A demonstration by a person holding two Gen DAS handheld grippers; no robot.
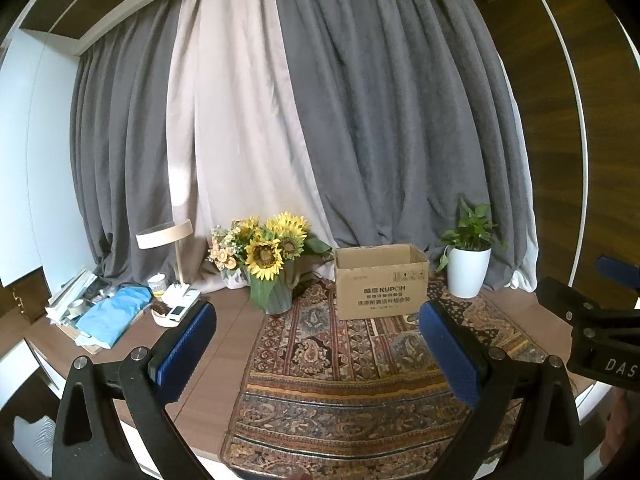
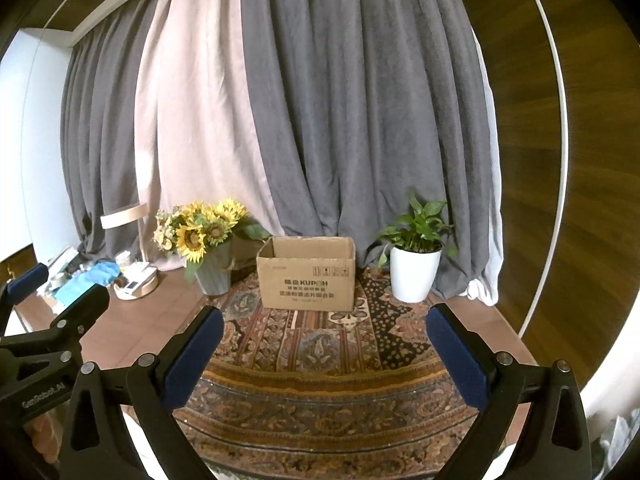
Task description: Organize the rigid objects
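An open cardboard box (image 1: 382, 282) printed KUPOH stands upright on a patterned rug (image 1: 340, 360) at the back of the table; it also shows in the right wrist view (image 2: 307, 279). Its inside is hidden. My left gripper (image 1: 318, 340) is open and empty, held above the rug in front of the box. My right gripper (image 2: 326, 346) is open and empty, also in front of the box. Each gripper shows at the edge of the other's view, the right one (image 1: 592, 320) at the right and the left one (image 2: 52, 320) at the left.
A vase of sunflowers (image 1: 268, 264) stands left of the box and a white potted plant (image 1: 468, 264) to its right. A desk lamp (image 1: 164, 236), a blue cloth (image 1: 114, 312), a small tray (image 1: 170, 314), tape and papers crowd the table's left end. Curtains hang behind.
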